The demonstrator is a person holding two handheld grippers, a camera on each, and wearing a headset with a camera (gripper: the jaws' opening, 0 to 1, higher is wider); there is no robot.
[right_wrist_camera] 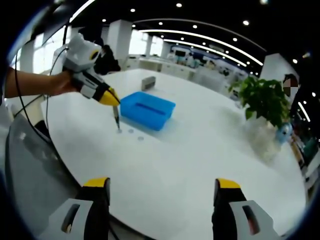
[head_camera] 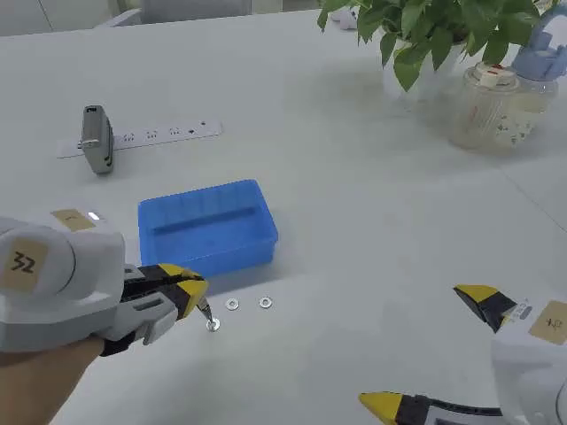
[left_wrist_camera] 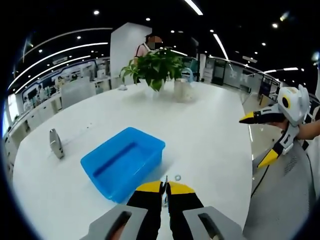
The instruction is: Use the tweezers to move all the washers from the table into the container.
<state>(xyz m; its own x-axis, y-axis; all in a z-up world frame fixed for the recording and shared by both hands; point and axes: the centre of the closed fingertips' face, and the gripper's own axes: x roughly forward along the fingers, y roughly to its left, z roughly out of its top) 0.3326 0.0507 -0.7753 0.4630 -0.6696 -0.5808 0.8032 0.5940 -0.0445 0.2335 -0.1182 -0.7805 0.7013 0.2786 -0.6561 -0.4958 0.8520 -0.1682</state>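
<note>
Washers [head_camera: 232, 305], three small flat silver metal rings, lie on the white table [head_camera: 354, 177] just in front of the near wall of the blue rectangular plastic container [head_camera: 206, 226]. The nearest washer [head_camera: 213, 325] sits right at the tips of the thin metal tweezers [head_camera: 205, 312]. Whether the tips have pinched it or only touch it, you cannot tell from here.

Your left gripper [head_camera: 193, 290] has its yellow-tipped jaws closed on the tweezers. Your right gripper [head_camera: 416, 347] is spread wide with nothing in it, well apart on the near right.

The likely trouble is the pick itself. A thin ring flat on a smooth top gives the tips little edge to bite, so it may skid or flick away, perhaps into the two neighbours near it. If the tweezers twist between the jaws, the tips can cross and the ring pops out. Ease your squeeze during the lift and it drops short of the container.

Only the container's own near wall stands in the way, so carry the ring above the rim. A white power strip [head_camera: 142, 137] and an upright grey metal object [head_camera: 97, 139] lie beyond the container, well apart. A green potted plant [head_camera: 416, 35] and a clear plastic jar [head_camera: 492, 102] stand at the far right, clear of the path
</note>
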